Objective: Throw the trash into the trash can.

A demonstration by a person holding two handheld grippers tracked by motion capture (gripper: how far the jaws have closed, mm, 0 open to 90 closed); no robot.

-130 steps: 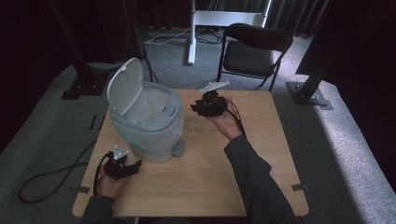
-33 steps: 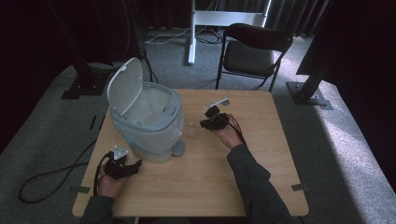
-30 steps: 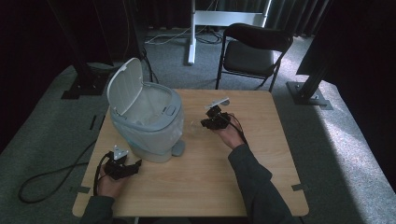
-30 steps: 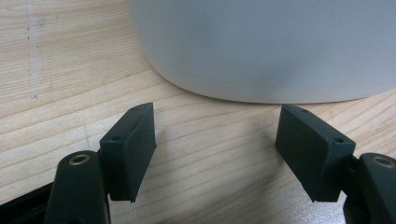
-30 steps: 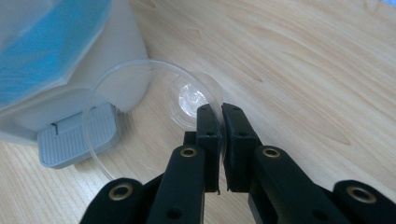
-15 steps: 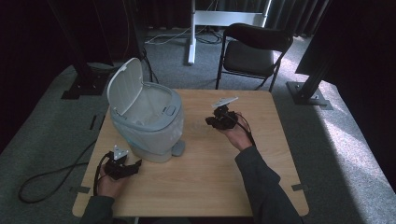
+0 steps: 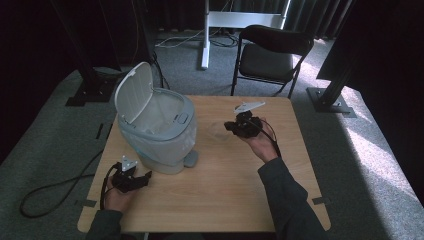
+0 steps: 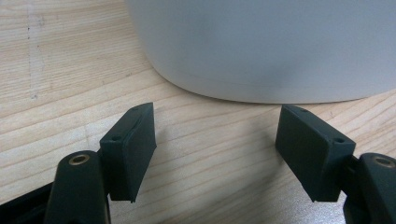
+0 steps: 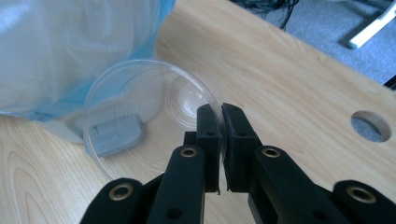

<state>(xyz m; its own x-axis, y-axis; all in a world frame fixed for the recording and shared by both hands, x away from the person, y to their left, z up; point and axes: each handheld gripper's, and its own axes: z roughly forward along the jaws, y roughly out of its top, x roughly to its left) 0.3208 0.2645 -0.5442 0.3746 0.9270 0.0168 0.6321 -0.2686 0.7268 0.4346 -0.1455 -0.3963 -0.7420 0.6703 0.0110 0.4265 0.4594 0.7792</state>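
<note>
Two grippers: the right gripper [image 9: 220, 122] is clamped on a clear plastic cup's [image 9: 140, 135] rim, held above the bench [image 7: 225, 185] beside the bin [image 7: 160, 135]; the left gripper [image 8: 215, 149] rests with jaws apart.

Clear glossy plastic cup [image 9: 149, 112], matt pale-wood table [image 9: 289, 79], smooth grey plastic bin [image 7: 157, 132].

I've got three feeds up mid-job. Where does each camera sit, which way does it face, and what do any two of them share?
High view: above the person's side, looking forward and down on the table; both forearms, left gripper and right gripper show.
Left gripper view: rides the left gripper, looking low across the tabletop at the bin; jaws open.
Right gripper view: rides the right gripper, looking down at the clear plastic cup pinched by its rim.
Shared: all three show the bin; the high view and right gripper view share the cup.
</note>
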